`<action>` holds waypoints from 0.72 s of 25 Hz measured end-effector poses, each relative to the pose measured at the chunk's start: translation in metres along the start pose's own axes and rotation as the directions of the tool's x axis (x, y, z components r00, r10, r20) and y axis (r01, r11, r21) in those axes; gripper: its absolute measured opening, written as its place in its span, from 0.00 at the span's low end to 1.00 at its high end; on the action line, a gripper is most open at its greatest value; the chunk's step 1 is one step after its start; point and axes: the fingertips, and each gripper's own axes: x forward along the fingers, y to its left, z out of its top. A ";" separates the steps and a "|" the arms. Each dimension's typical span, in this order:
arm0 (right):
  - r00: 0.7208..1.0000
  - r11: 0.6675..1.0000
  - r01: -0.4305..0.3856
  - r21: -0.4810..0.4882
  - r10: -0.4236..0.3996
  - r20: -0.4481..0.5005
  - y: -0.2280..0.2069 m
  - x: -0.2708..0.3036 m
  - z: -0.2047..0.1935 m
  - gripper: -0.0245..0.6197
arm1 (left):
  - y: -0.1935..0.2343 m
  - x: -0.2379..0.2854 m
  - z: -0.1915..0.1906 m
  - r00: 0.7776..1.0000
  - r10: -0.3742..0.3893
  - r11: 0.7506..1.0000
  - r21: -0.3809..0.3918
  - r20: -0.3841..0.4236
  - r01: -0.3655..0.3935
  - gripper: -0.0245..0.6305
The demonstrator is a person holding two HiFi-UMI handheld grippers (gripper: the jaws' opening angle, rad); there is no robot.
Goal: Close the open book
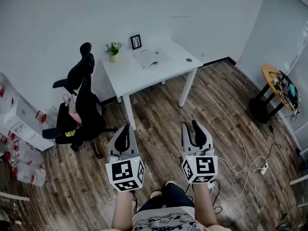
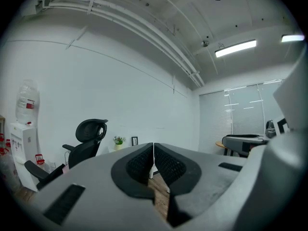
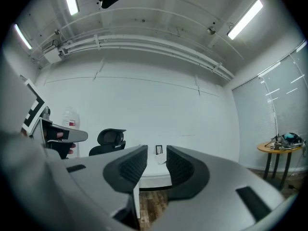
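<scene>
Presently the left hand-held gripper [image 2: 153,163] sits pressed together, empty; the right hand-held gripper [image 3: 156,163] slightly parted, empty.

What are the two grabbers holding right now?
Nothing. The left gripper is shut on air, and the right gripper is open and empty. The open book lies untouched on the white table.

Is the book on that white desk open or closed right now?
Open, as far as the head view shows: the book lies flat on the white desk with pale pages spread to both sides.
</scene>
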 end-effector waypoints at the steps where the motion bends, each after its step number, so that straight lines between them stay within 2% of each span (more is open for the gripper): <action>1: 1.000 1.000 -0.003 0.001 0.003 -0.002 0.000 0.002 -0.001 0.22 | 0.001 0.002 -0.001 1.000 0.001 1.000 -0.003 -0.002 -0.001 0.07; 10: 1.000 1.000 0.008 0.019 -0.008 -0.017 -0.025 0.043 -0.015 0.22 | 0.000 0.048 -0.011 1.000 0.008 1.000 -0.004 -0.024 -0.008 0.07; 18: 1.000 0.999 -0.018 0.032 0.018 -0.011 -0.056 0.120 -0.017 0.22 | 0.004 0.120 -0.006 0.999 0.042 0.999 -0.004 -0.021 -0.043 0.07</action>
